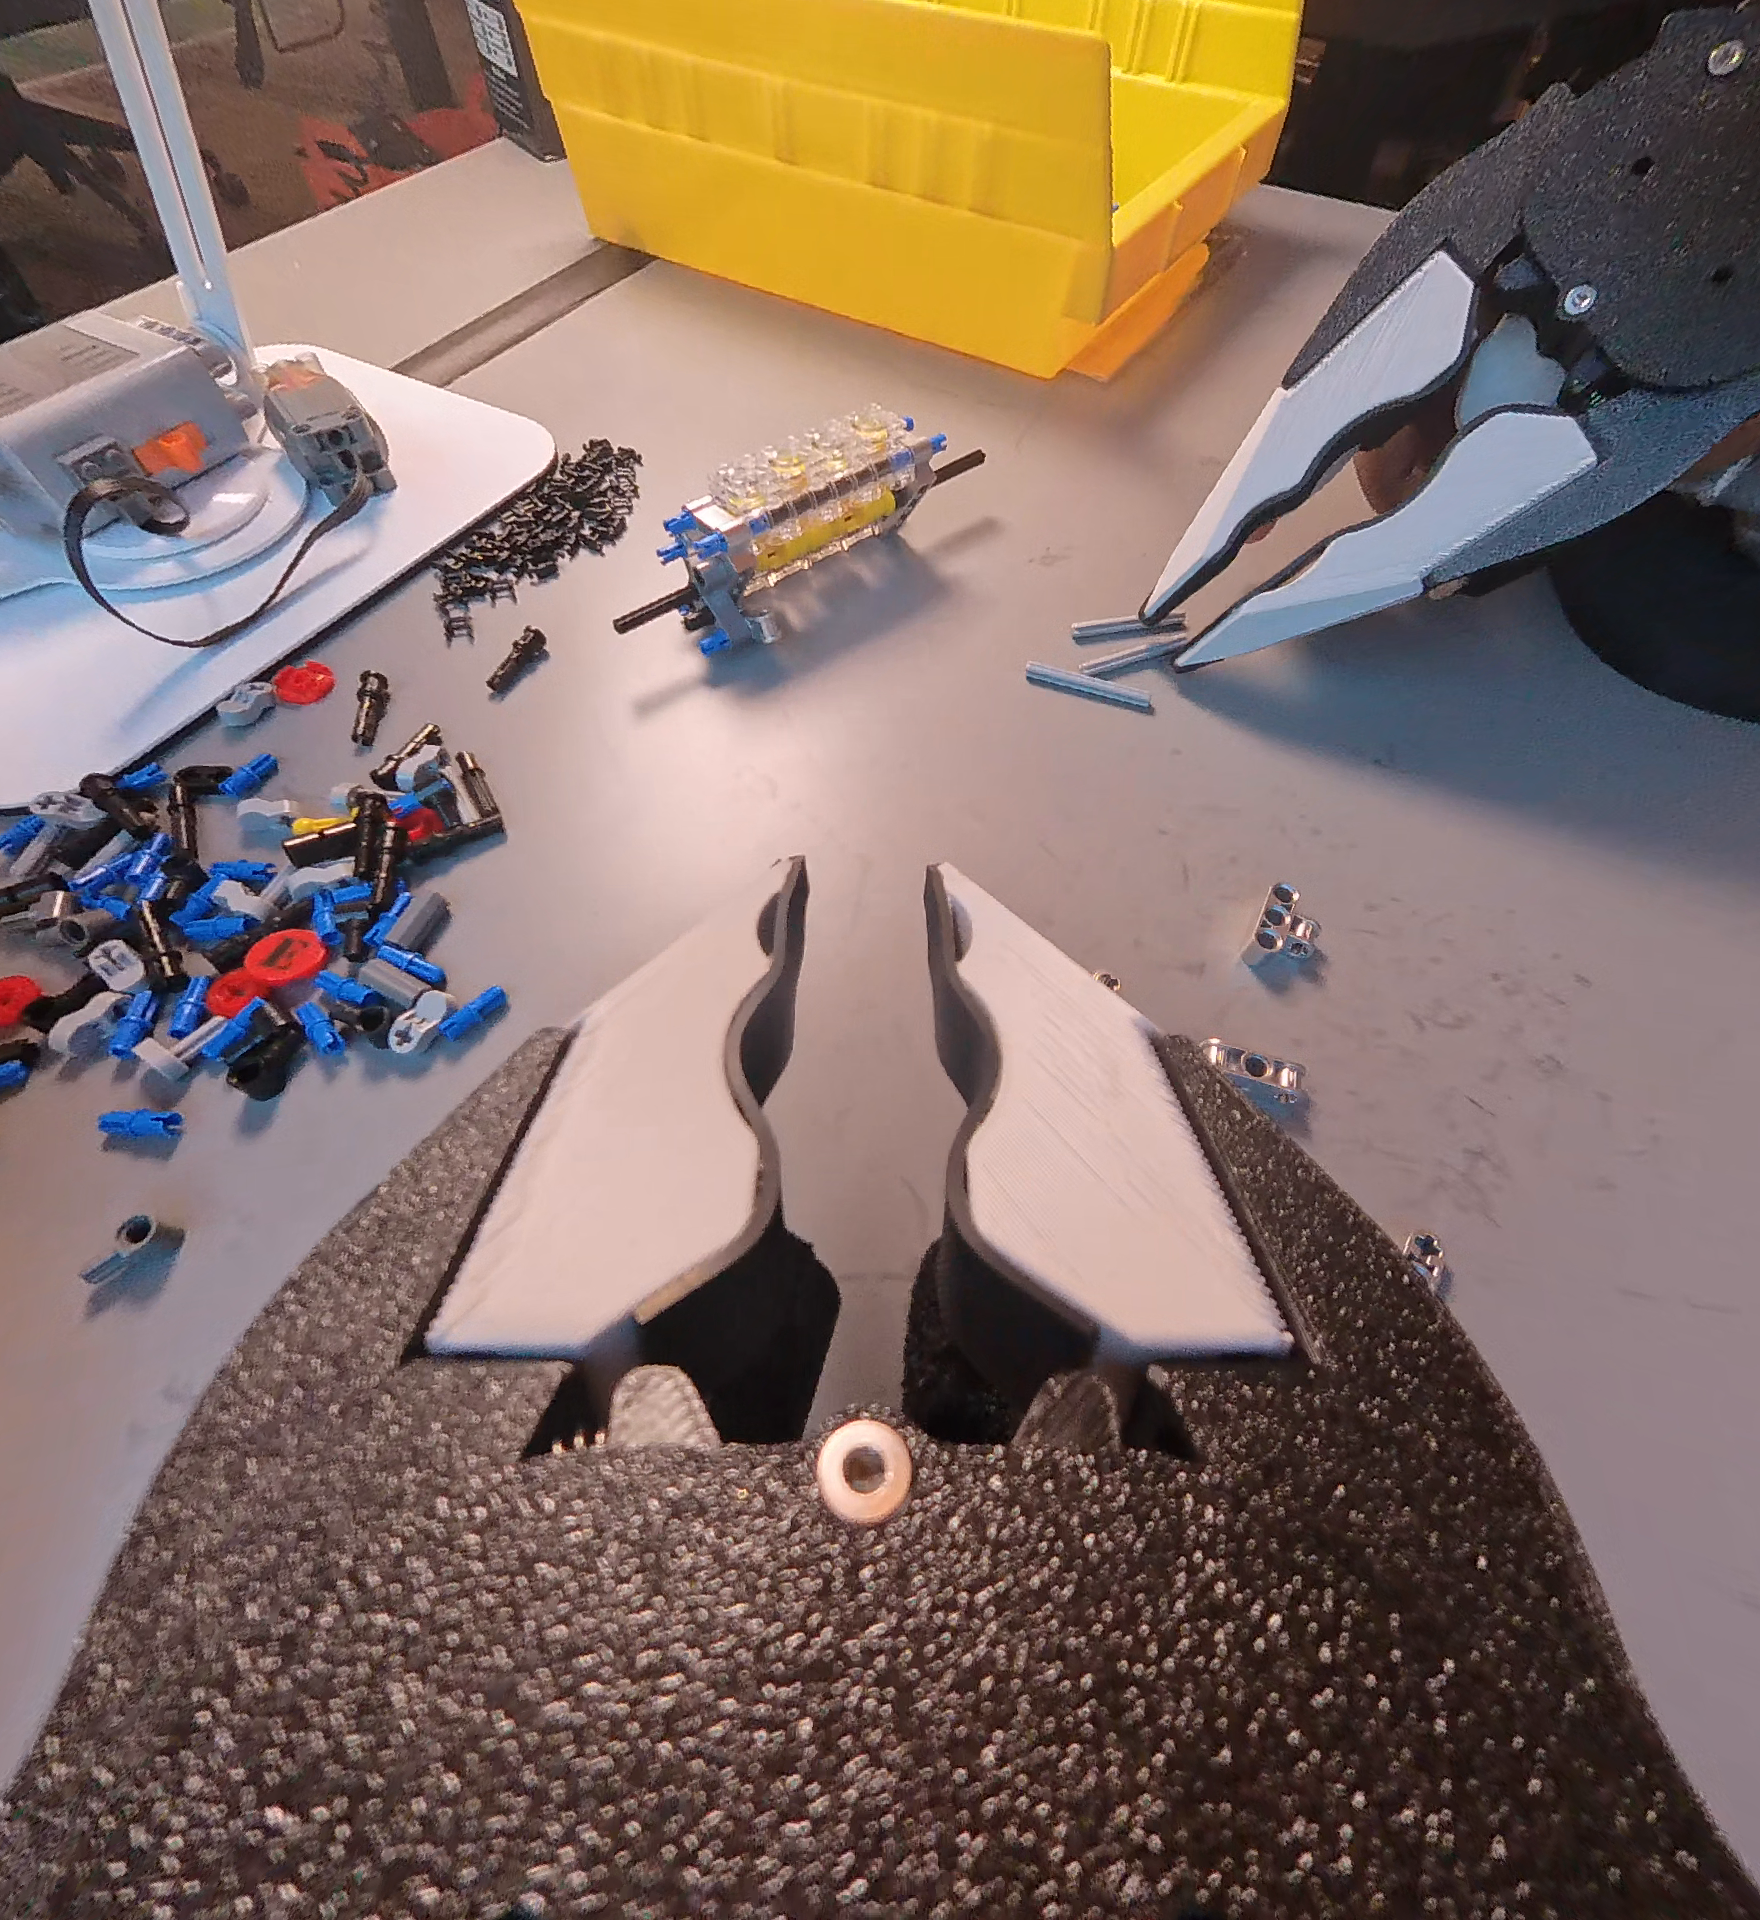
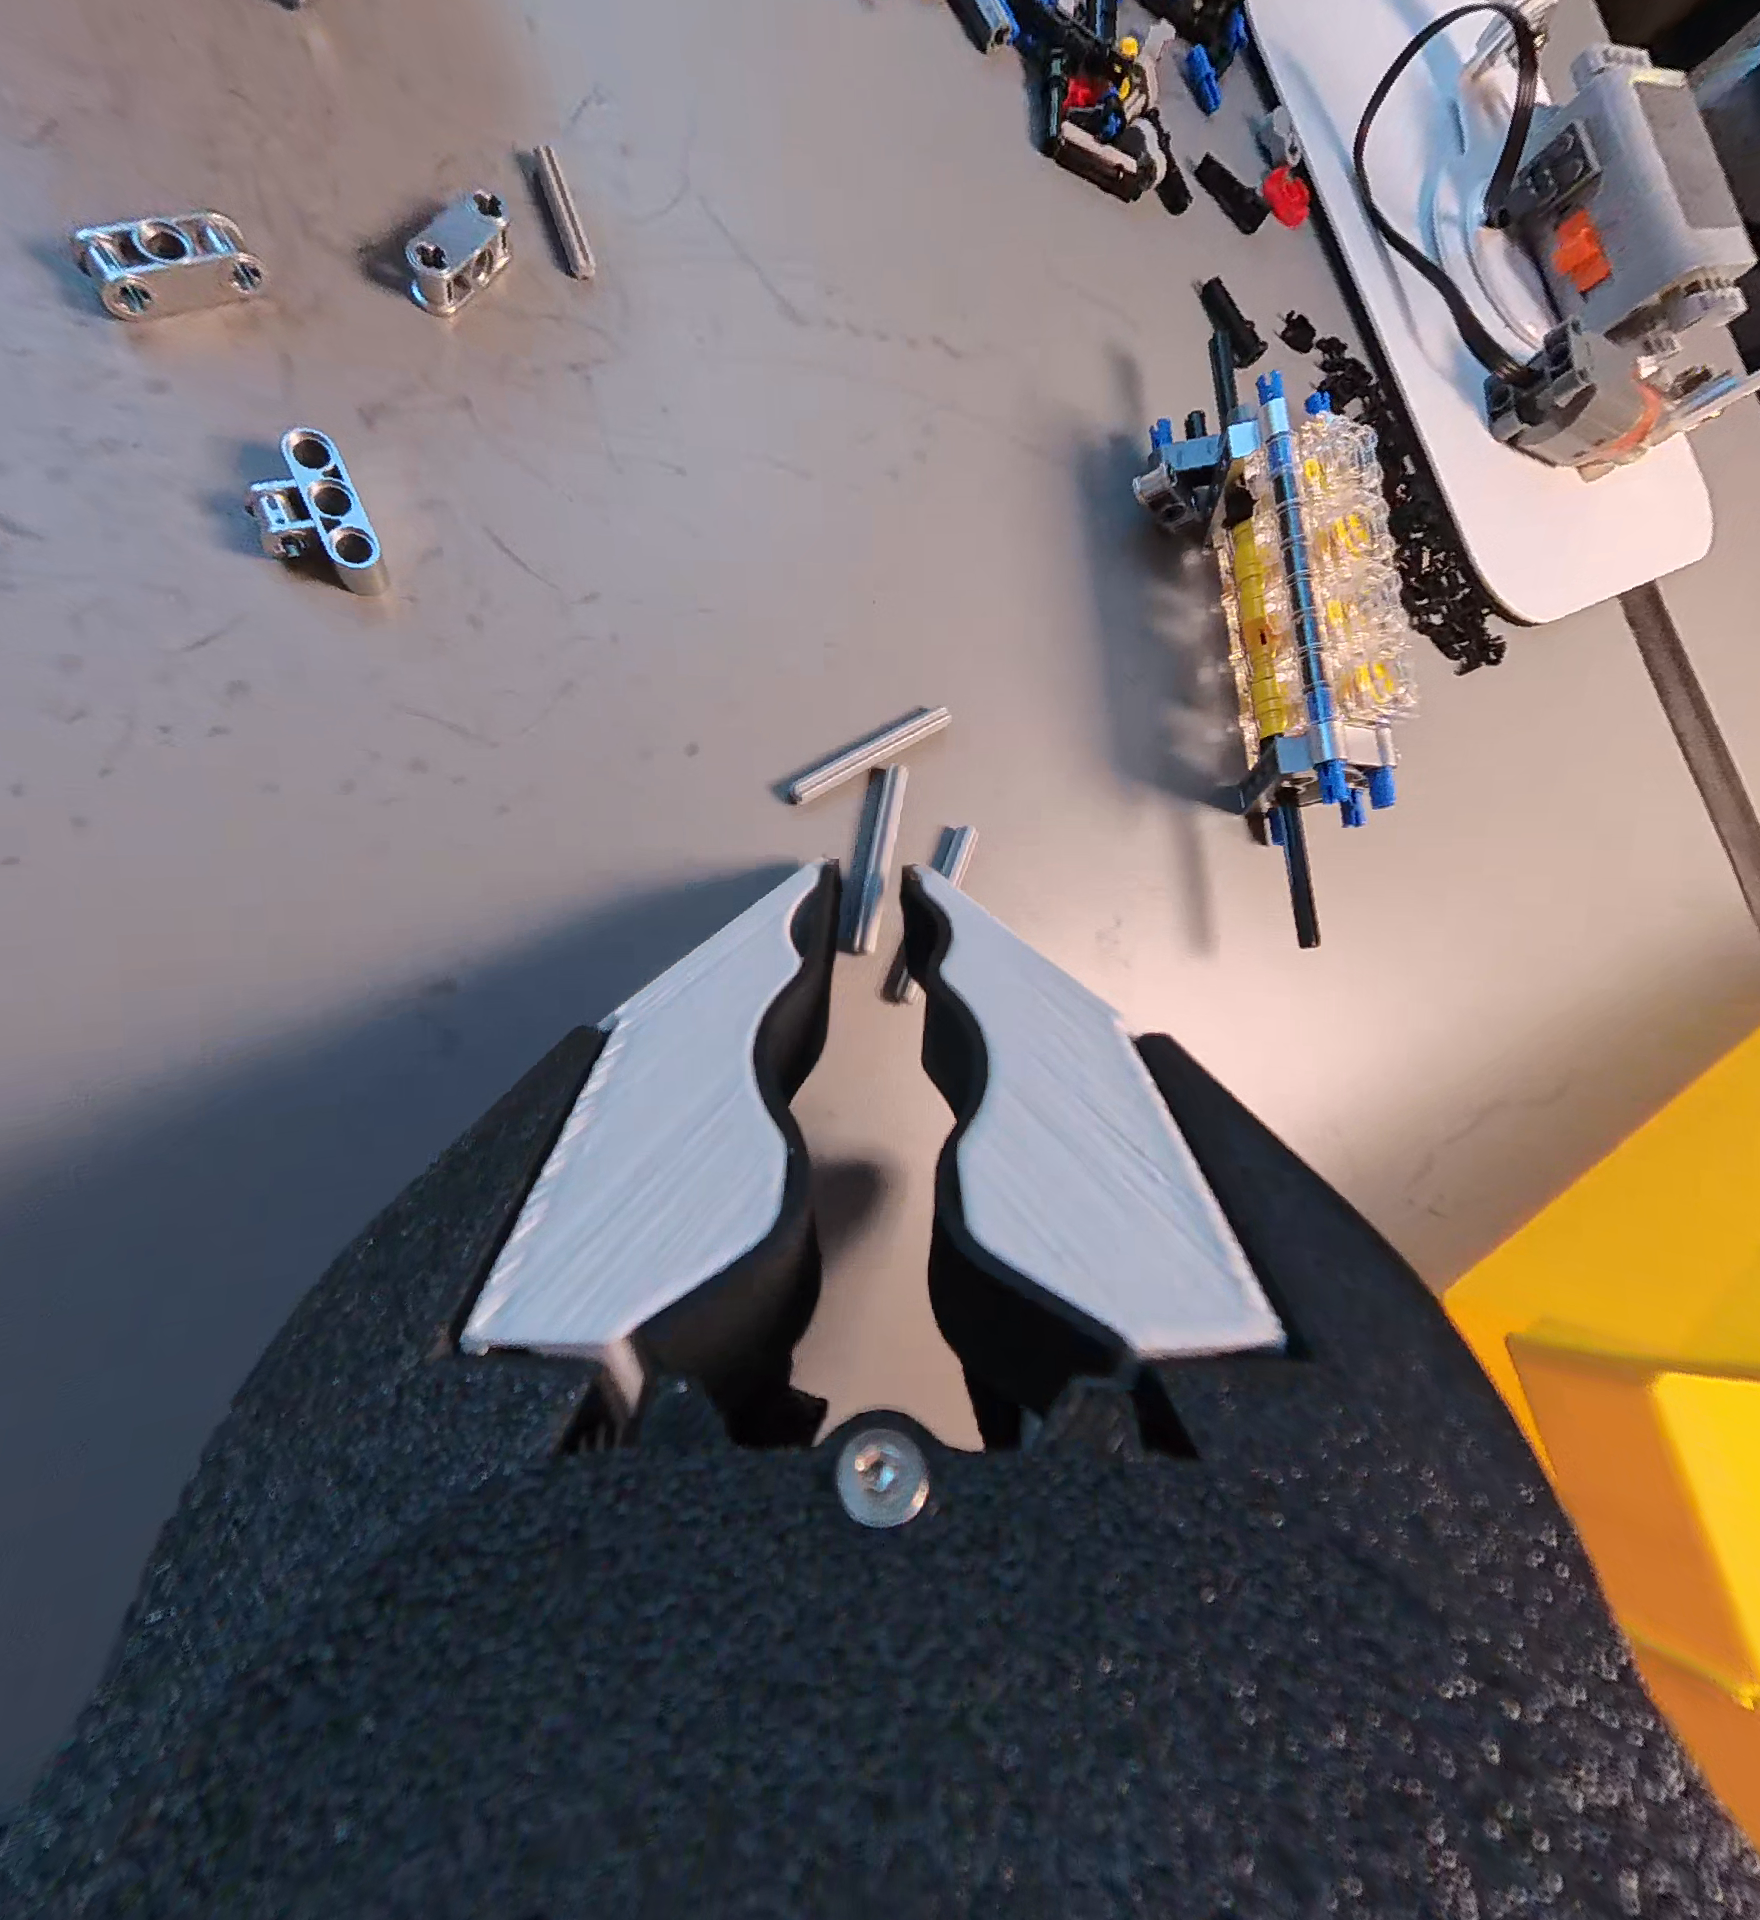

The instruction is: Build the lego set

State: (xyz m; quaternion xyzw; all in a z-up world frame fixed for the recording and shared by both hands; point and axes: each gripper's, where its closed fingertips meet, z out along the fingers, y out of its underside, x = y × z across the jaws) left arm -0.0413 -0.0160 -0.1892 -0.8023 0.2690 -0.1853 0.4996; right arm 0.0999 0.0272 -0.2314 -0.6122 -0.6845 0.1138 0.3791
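1. Right gripper (image 2: pixel 871 883): tips low over the grey table (image 2: pixel 543 644), jaws narrowly parted, straddling one grey axle (image 2: pixel 876 857); two more axles (image 2: pixel 868 753) lie just beside.
2. Left gripper (image 1: pixel 865 883): jaws spread, empty, above bare table; loose pin pile (image 1: pixel 221 925) to its left.
3. Risk: a fingertip could nudge the round axle and roll it against its neighbours, or pinch two.
4. Clear-and-yellow brick assembly (image 2: pixel 1302 613) sits apart.

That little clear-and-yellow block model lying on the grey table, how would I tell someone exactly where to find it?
Start at the big yellow bin at the back of the grey table. Just in front of it, right of the heap of tiny black links, lies the block model. Unlike the loose pieces around it, it is assembled: clear round bricks over yellow parts, blue pins at the ends, and a black axle running through.
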